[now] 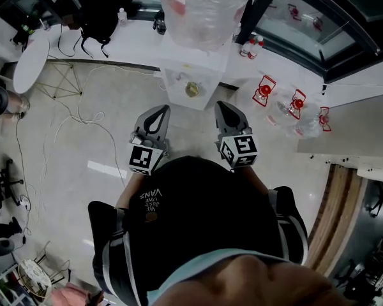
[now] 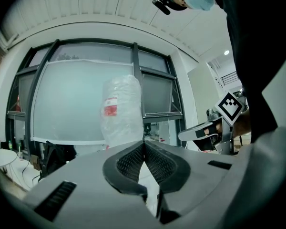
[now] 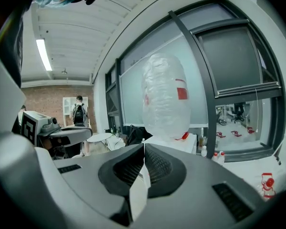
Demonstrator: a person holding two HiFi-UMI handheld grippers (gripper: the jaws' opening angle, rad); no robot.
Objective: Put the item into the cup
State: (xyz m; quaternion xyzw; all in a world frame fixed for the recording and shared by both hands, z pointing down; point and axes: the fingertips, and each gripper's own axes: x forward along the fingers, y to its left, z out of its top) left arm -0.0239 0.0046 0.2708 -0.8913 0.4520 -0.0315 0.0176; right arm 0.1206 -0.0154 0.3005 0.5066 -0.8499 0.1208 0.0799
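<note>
I stand in front of a white water dispenser (image 1: 190, 75) with a big clear bottle (image 1: 204, 8) on top. In its recess sits a small round cup (image 1: 191, 89); I cannot make out its contents. My left gripper (image 1: 157, 111) and right gripper (image 1: 225, 107) are held side by side at chest height, pointing at the dispenser and short of it. In the left gripper view the left gripper (image 2: 144, 143) is shut, pads touching, with nothing between them. The right gripper (image 3: 144, 147) is likewise shut and empty. The bottle (image 3: 166, 97) stands straight ahead. No loose item shows.
Small red-capped bottles (image 1: 251, 46) stand on the ledge right of the dispenser. Red-tagged clear containers (image 1: 287, 107) lie on the floor at the right. A white round table (image 1: 30, 59) and loose cables (image 1: 76, 116) are at the left. A person with a backpack (image 3: 78, 112) stands far off.
</note>
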